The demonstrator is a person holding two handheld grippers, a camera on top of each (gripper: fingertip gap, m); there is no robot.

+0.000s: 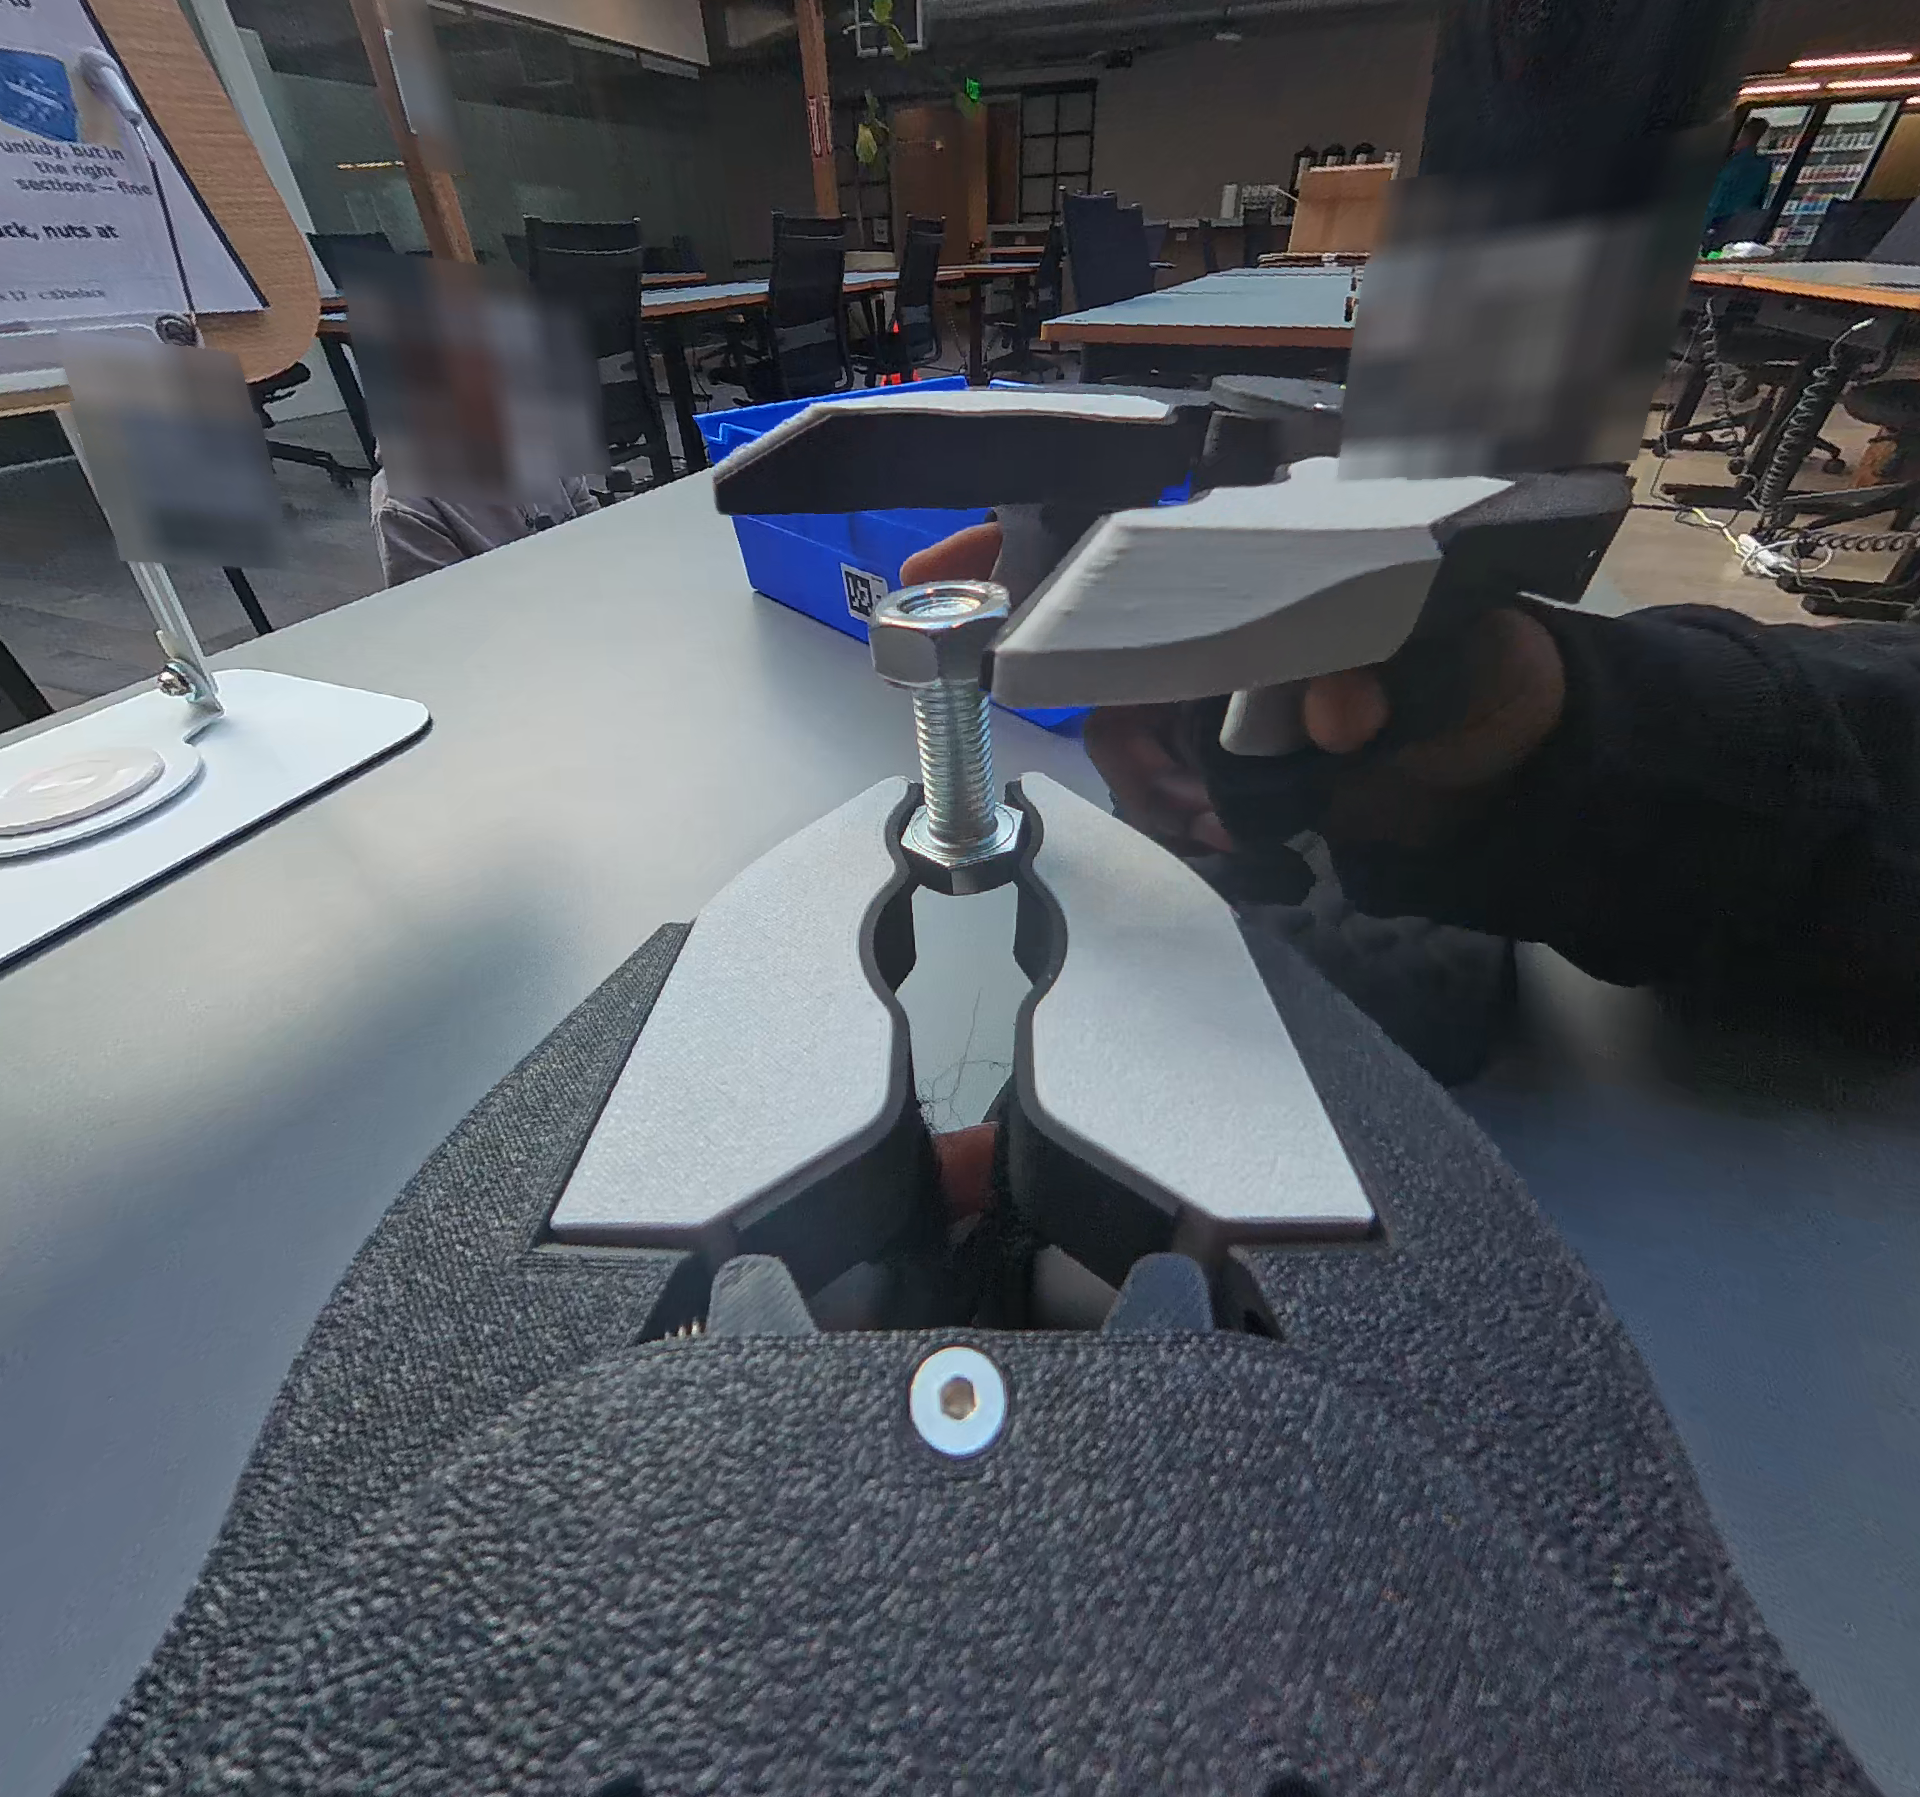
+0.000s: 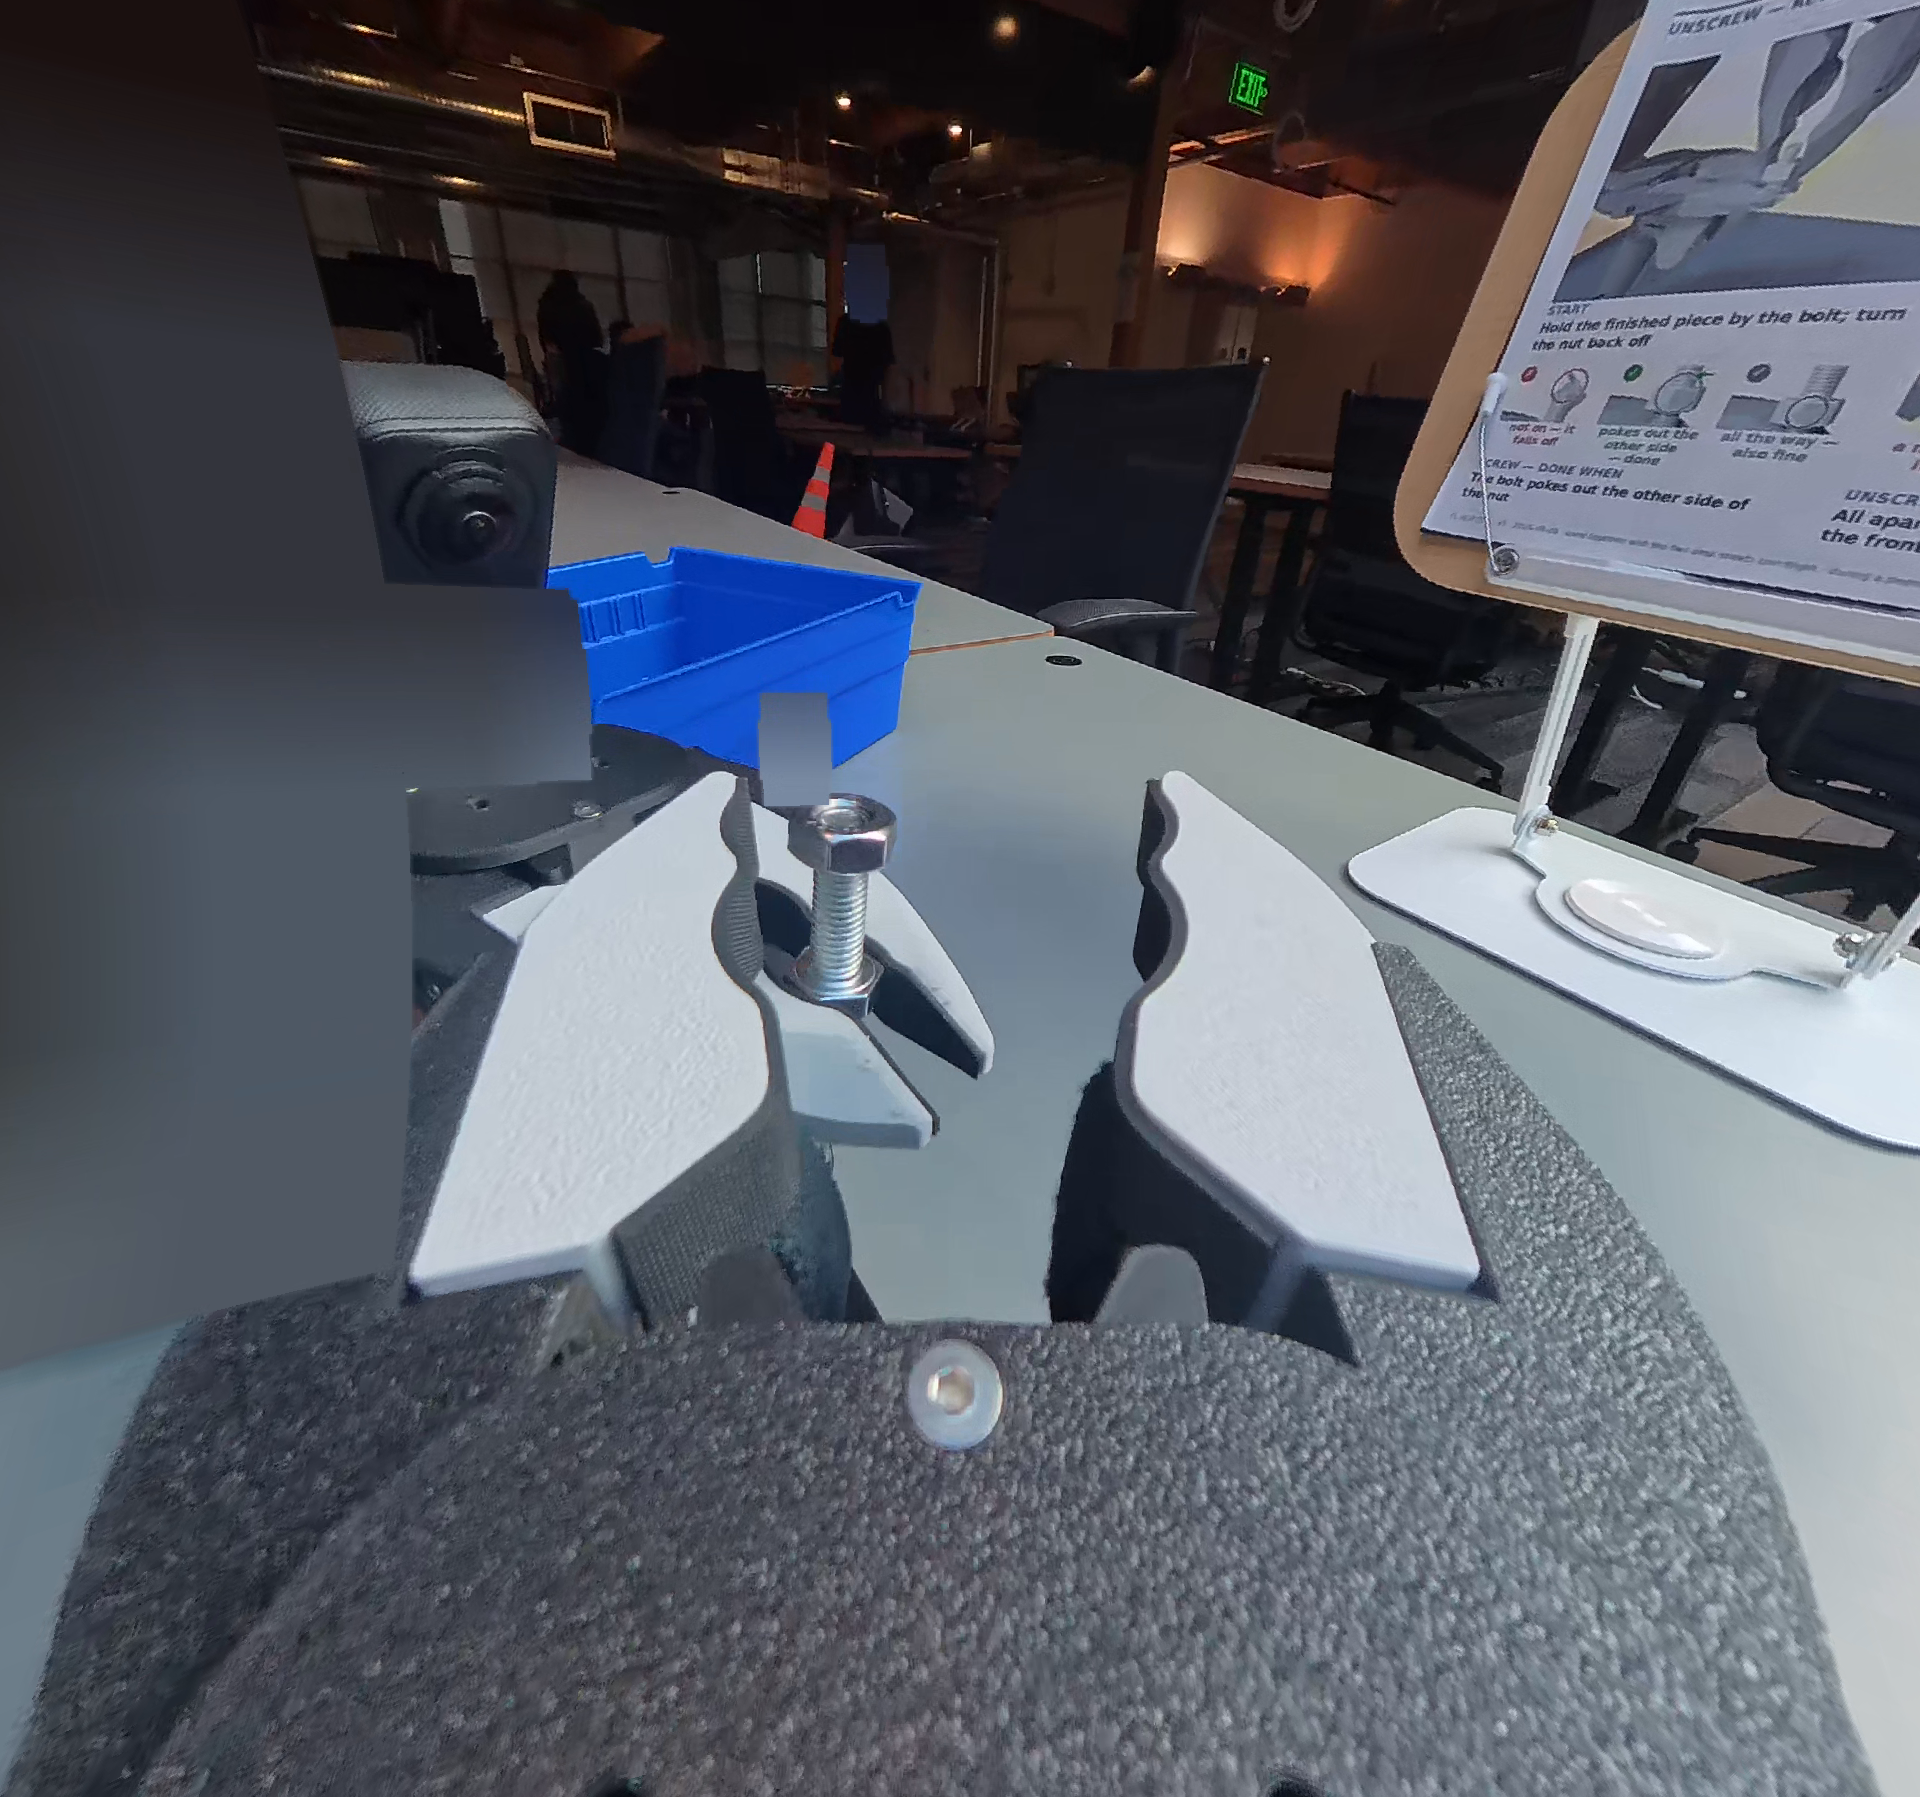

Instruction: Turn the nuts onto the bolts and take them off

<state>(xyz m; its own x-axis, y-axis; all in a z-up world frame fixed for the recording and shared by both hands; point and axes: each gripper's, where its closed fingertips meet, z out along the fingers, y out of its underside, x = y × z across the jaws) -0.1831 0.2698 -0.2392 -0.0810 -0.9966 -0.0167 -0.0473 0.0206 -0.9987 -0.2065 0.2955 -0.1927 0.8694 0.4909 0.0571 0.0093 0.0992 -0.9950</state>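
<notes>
A silver bolt (image 1: 956, 760) stands upright, threads up, with a hex nut (image 1: 940, 641) on its top end. My left gripper (image 1: 966, 812) is shut on the bolt's hex head just above the grey table (image 1: 520, 864). My right gripper (image 1: 997, 584) comes in from the right and is open, its near finger beside the nut. In the right wrist view the right gripper (image 2: 945, 791) is wide open, with the nut (image 2: 842, 833) between its fingertips, closer to the left finger (image 2: 623, 999). The left gripper (image 2: 940, 1087) holds the bolt (image 2: 836, 926) below.
A blue bin (image 1: 800, 552) (image 2: 748, 646) sits on the table behind the bolt. A white stand with an instruction sheet (image 1: 208, 760) (image 2: 1662, 968) is off to one side. A gloved hand (image 1: 1455, 760) holds the right gripper. Chairs and desks lie beyond the table edge. My right fingertips sit around 5 cm from my left ones.
</notes>
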